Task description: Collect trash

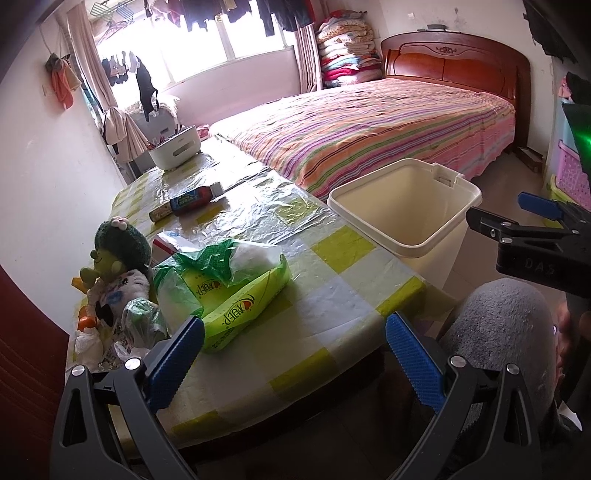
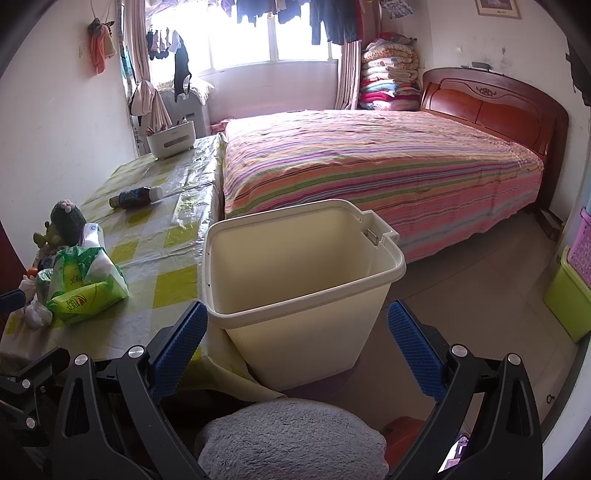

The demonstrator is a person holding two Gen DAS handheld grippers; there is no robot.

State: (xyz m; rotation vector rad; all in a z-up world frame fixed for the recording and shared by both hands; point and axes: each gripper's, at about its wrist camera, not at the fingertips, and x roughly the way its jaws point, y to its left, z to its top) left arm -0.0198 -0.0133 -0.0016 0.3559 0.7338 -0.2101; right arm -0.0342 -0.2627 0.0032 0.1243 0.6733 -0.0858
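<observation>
Tissue pack [image 1: 236, 295] green, Chinese lettering, bin [image 2: 299, 266] unlabelled

Daylight pours in through the window [image 1: 236, 40] at the far end, blown out to plain white in both views, so the clothes [image 2: 325, 18] hung across it read as dark silhouettes; the room is otherwise evenly bright, with soft, faint shadows. The clear plastic sheet over the table [image 1: 258, 206] throws back streaks of glare nearest the window; a green flare shows at the right edge of the left wrist view. Both views bow straight lines hard toward the rim and fall to black corners; the middle stays sharp.
</observation>
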